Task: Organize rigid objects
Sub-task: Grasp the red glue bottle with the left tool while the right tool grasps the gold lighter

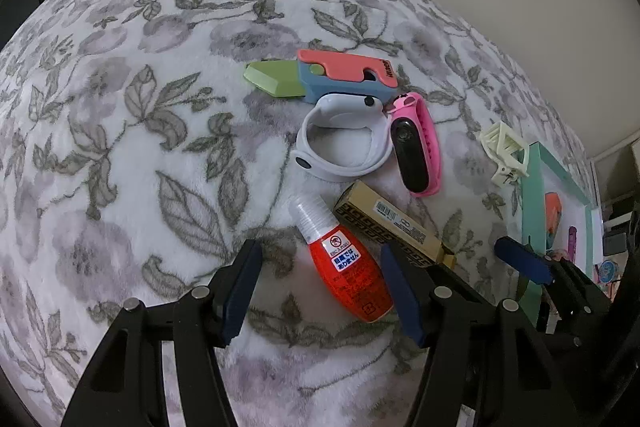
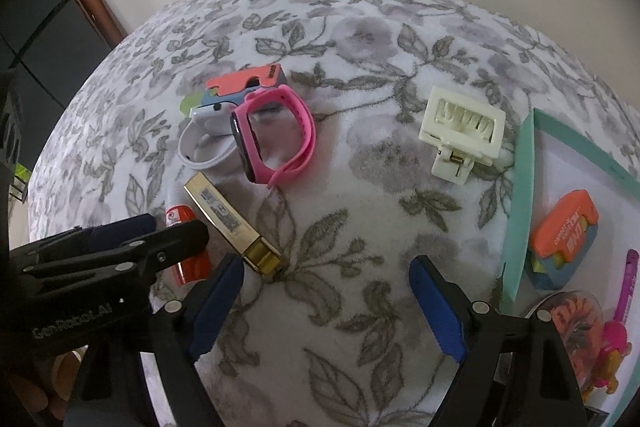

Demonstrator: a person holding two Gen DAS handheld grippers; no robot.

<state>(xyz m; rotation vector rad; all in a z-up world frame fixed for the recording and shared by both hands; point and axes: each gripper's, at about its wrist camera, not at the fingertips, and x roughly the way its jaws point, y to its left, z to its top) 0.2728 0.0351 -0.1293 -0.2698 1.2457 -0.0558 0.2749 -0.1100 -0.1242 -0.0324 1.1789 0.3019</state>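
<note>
Roughly midway: tray (image 2: 524, 195) at right holds an orange eraser (image 2: 564, 227); bottle (image 1: 348, 267), box (image 1: 396, 227), bands, clip (image 2: 460, 135) remain; left gripper (image 1: 320, 291) straddles the bottle without pressing it, right gripper (image 2: 328, 303) gapes empty.

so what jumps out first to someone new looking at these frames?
The red bottle lying on the floral blanket, between the left tool's open fingers. Just beyond it, a bright cluster: gold box, white band, pink watch. In the right wrist view, a cream hair clip sits beside the mint-rimmed tray.

Both wrist views steeply downward, close over floral blanket (image 1: 120, 107), sharing pink watch (image 2: 276, 139)
</note>
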